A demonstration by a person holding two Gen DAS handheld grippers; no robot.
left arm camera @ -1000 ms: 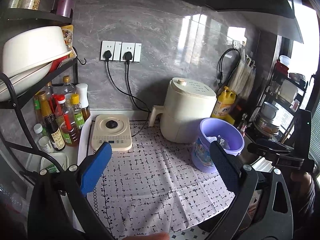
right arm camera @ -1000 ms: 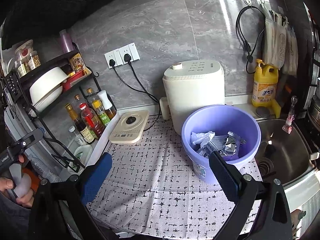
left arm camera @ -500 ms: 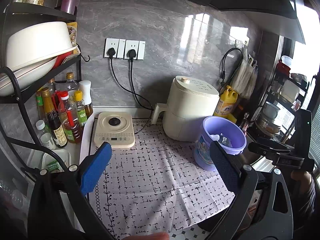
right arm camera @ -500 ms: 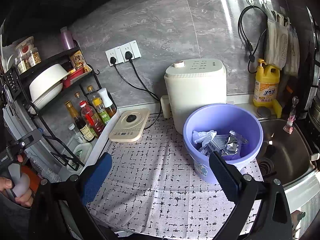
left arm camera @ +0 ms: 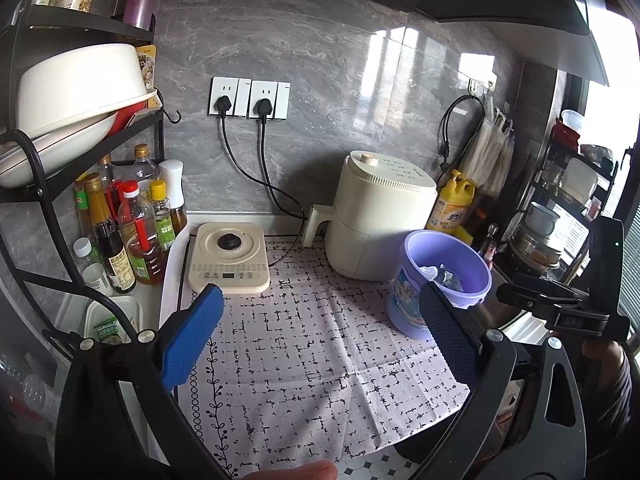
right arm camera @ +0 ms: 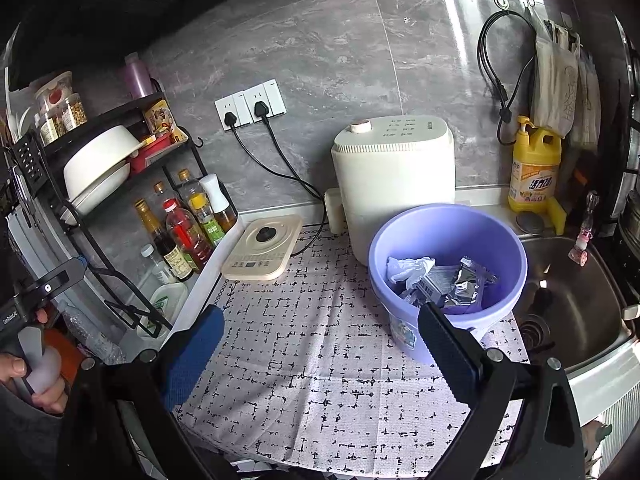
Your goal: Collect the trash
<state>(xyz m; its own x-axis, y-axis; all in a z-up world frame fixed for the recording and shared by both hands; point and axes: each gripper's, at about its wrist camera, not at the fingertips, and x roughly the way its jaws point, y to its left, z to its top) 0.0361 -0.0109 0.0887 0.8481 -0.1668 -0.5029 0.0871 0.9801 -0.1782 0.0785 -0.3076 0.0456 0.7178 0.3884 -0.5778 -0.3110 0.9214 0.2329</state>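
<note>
A purple plastic bucket [right arm camera: 448, 240] stands on the patterned cloth [right arm camera: 320, 360] at the right, in front of a cream appliance. Inside it lie crumpled white paper and silvery foil wrappers [right arm camera: 444, 280]. The bucket also shows in the left wrist view [left arm camera: 444, 272]. My left gripper [left arm camera: 320, 332] is open and empty, held above the cloth's front part. My right gripper [right arm camera: 320, 344] is open and empty, just left of and in front of the bucket.
A cream air fryer [right arm camera: 394, 172] stands behind the bucket, a flat cream cooker [right arm camera: 262, 254] to its left. A black rack with bottles [right arm camera: 180, 224] and bowls fills the left. A steel sink [right arm camera: 568, 296] and yellow detergent bottle [right arm camera: 534, 168] are at the right.
Both grippers have drawn back and up a little from the counter. The scene sits slightly lower and smaller in both views. Both stay open and empty.
</note>
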